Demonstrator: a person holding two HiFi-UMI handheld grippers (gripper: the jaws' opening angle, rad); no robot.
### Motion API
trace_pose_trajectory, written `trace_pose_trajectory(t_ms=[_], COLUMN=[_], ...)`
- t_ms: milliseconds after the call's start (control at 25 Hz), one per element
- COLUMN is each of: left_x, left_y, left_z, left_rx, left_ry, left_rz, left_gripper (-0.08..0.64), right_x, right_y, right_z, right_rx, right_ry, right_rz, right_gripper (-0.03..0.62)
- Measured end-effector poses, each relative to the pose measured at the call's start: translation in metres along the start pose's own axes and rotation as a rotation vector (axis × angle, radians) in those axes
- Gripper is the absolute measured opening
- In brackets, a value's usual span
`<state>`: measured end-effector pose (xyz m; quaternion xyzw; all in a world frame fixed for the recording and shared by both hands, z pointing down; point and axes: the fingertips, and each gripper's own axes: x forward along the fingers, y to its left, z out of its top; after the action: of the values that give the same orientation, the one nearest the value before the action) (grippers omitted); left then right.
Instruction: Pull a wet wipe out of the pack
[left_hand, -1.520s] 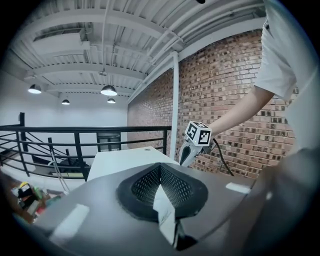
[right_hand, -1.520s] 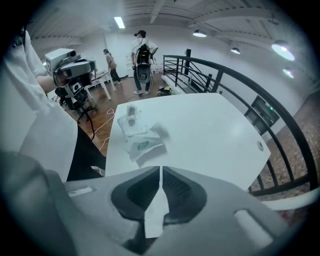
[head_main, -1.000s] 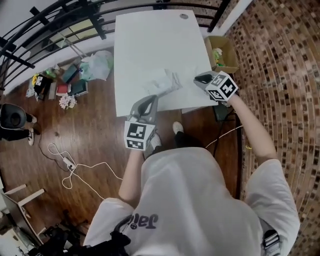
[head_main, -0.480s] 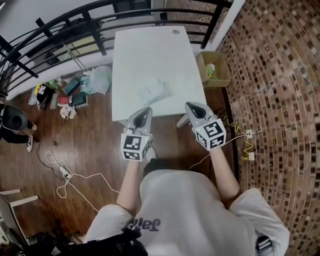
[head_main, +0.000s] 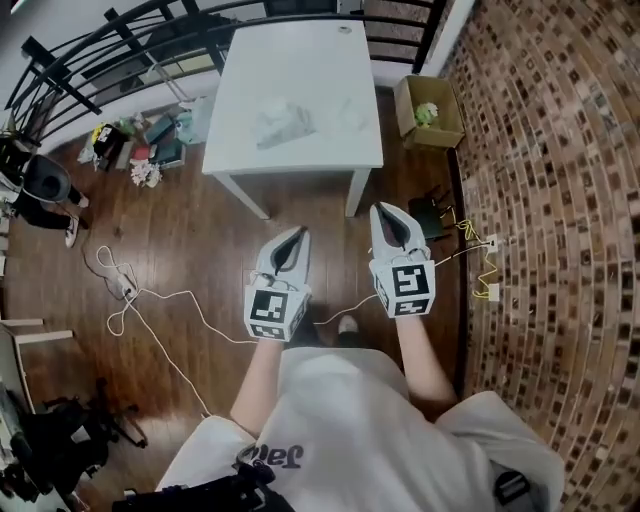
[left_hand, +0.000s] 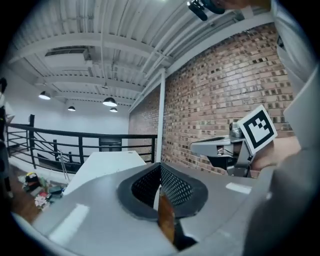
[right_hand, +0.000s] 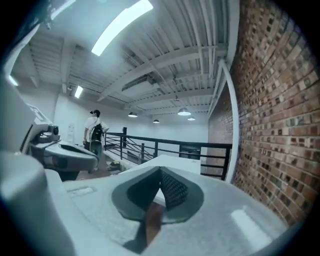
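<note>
The wet wipe pack (head_main: 283, 125) lies on the white table (head_main: 300, 60) at the top of the head view, with crumpled white wipe material (head_main: 345, 115) to its right. Both grippers hang over the wooden floor, well short of the table. My left gripper (head_main: 293, 238) is shut with nothing in it; its jaws meet in the left gripper view (left_hand: 160, 167). My right gripper (head_main: 386, 214) is shut and empty too, its jaws together in the right gripper view (right_hand: 160, 173). Each gripper points roughly level towards the table (left_hand: 107, 162) (right_hand: 170, 162).
A cardboard box (head_main: 430, 112) with something green inside stands right of the table. Bags and books (head_main: 130, 150) lie on the floor at the left. A white cable (head_main: 150, 300) runs across the floor. A black railing (head_main: 120, 40) and a brick wall (head_main: 540, 150) bound the area. A person (right_hand: 95, 132) stands far off.
Both grippers have drawn back from the table to over the floor near the person's body. The right one had been at the table's near right edge. The table now sits farther away.
</note>
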<state>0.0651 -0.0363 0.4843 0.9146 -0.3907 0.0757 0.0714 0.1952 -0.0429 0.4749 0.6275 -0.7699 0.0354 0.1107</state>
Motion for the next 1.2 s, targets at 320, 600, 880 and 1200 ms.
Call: trace_pose_trajectory(t_ms=[320, 600, 880, 1200], left_x=[-0.045, -0.068, -0.101, -0.121], left_y=[-0.012, -0.013, 0.015, 0.042], left_z=[0.047, 0.08, 0.045, 0.054], left_rx=[0.049, 0.119, 0.01, 0.011], left_ry=[-0.074, -0.168, -0.113, -0.171], left_rz=[0.046, 0.061, 0.087, 0.096], left_gripper=[0.017, 0.017, 0.017, 0.017], right_x=[-0.055, -0.059, -0.061, -0.056], right_y=[0.081, 0.073, 0.137, 0.172], right_z=[0.053, 0.077, 0.065, 0.082], right_rx=[0.005, -0.012, -0.035, -0.079], right_ry=[-0.139, -0.175, -0.121, -0.157], right_rz=[0.197, 0.142, 0.225, 0.248], right_gripper=[-0.008, -0.008, -0.008, -0.008])
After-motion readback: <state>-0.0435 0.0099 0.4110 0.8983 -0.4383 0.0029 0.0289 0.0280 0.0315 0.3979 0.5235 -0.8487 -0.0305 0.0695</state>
